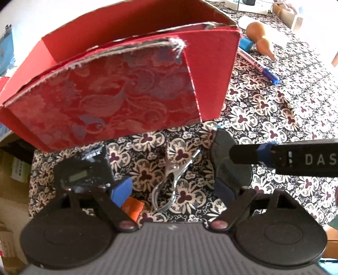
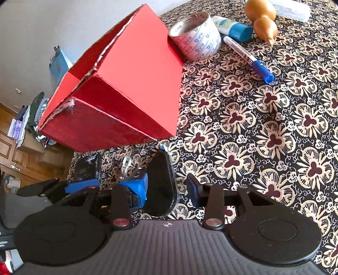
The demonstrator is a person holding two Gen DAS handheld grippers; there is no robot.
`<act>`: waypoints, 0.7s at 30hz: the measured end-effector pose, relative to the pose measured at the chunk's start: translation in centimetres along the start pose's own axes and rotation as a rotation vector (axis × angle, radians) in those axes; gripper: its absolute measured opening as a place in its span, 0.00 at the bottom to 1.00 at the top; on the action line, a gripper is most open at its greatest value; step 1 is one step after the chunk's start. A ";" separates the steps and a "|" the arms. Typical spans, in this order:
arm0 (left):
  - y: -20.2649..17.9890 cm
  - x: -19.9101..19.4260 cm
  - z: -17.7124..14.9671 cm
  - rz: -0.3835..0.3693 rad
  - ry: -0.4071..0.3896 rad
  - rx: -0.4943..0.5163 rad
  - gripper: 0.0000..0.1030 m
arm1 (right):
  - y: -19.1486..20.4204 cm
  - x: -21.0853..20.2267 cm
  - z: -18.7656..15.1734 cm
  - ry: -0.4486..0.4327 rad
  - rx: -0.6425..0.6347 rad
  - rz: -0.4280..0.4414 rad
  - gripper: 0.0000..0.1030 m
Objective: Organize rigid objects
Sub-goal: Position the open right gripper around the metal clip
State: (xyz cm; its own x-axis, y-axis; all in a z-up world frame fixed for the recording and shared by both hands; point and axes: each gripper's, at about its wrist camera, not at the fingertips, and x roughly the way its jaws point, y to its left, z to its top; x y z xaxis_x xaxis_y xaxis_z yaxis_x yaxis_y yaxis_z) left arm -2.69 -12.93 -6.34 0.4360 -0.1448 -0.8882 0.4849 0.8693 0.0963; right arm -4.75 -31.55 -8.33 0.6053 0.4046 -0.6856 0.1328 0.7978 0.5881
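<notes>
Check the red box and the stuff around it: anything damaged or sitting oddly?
Yes. The red box has a frayed, torn top edge on its patterned front flap, with loose threads at the corner. The tape roll leans against the box's far side rather than lying flat. Nothing has spilled.

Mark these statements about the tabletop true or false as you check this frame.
1. A metal clip lies on the tablecloth between the open fingers of the left gripper. True.
2. The tape roll sits inside the red box. False: it stands on the tablecloth, against the box's outer side.
3. The marker has a blue cap. True.
4. The left gripper holds the gourd. False: the gourd lies on the tablecloth beyond the marker, untouched.
</notes>
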 end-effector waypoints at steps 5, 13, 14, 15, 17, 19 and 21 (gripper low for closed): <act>-0.1 -0.2 -0.3 -0.074 -0.024 0.000 0.85 | -0.5 0.0 0.0 -0.006 0.025 0.020 0.20; -0.4 0.1 -0.6 -0.221 -0.054 -0.025 0.85 | -0.8 -0.1 0.1 -0.010 0.006 0.045 0.20; -0.5 0.2 -0.6 -0.234 -0.053 -0.029 0.85 | -0.8 -0.1 0.1 -0.012 0.003 0.046 0.20; -0.6 0.4 -0.5 -0.252 -0.053 -0.032 0.85 | -0.7 -0.1 0.0 -0.014 -0.001 0.046 0.20; -1.0 1.0 -0.3 -0.264 -0.040 -0.036 0.80 | -0.7 -0.1 0.0 -0.018 -0.018 0.049 0.20; -1.4 1.3 -0.3 -0.264 -0.039 -0.035 0.74 | -0.6 -0.1 -0.1 -0.026 -0.027 0.052 0.20; -1.8 1.2 -0.3 -0.265 -0.048 -0.020 0.73 | -0.6 0.0 -0.2 -0.033 -0.032 0.056 0.20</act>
State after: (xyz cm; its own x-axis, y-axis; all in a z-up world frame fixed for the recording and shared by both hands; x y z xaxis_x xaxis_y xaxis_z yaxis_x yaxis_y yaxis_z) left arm -3.24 -14.58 -7.74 0.3315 -0.3898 -0.8591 0.5718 0.8074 -0.1457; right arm -5.03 -31.96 -8.78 0.6364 0.4347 -0.6372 0.0734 0.7882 0.6111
